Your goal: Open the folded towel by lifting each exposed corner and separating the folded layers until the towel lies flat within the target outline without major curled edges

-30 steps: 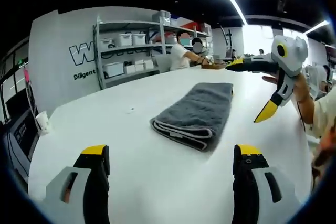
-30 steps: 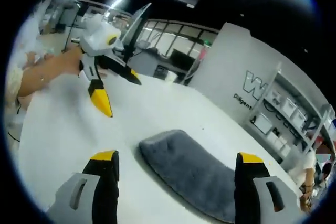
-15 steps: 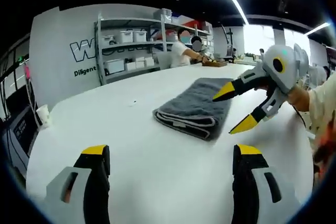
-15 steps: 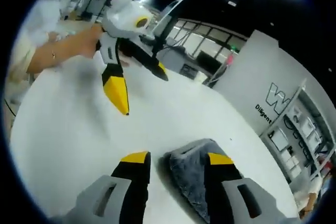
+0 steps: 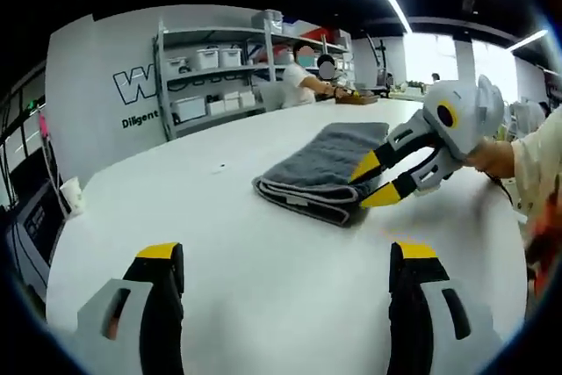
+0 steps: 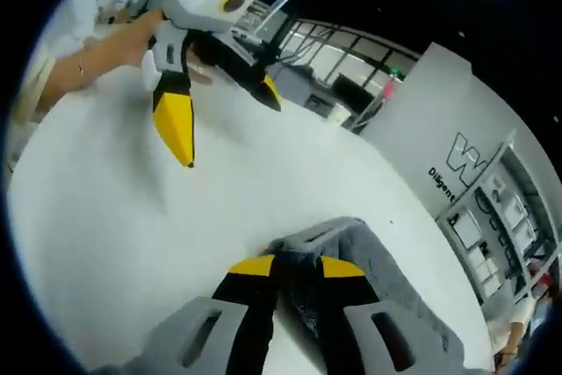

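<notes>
A grey towel [image 5: 320, 164] lies folded on the white table [image 5: 219, 217], its thick folded edge toward me. In the left gripper view my right gripper [image 5: 372, 183] comes in from the right, its yellow tips pinching the towel's near right corner. The right gripper view has my right gripper [image 6: 297, 268] with its jaws drawn close together on the corner of the towel [image 6: 373, 256]. My left gripper [image 5: 285, 256] stands open, a stretch of bare table short of the towel. It hangs open above the table in the right gripper view, left gripper [image 6: 224, 116], nothing between its fingers.
Metal shelves with white bins [image 5: 211, 85] line the far wall, and people [image 5: 303, 85] sit at the table's far end. A white cup [image 5: 70, 204] stands at the left table edge. A person's hand [image 5: 493, 157] holds the right gripper.
My right gripper has come down from above the table to the towel's near corner and its jaws have closed on it. The left gripper has stayed open and nearly still.
</notes>
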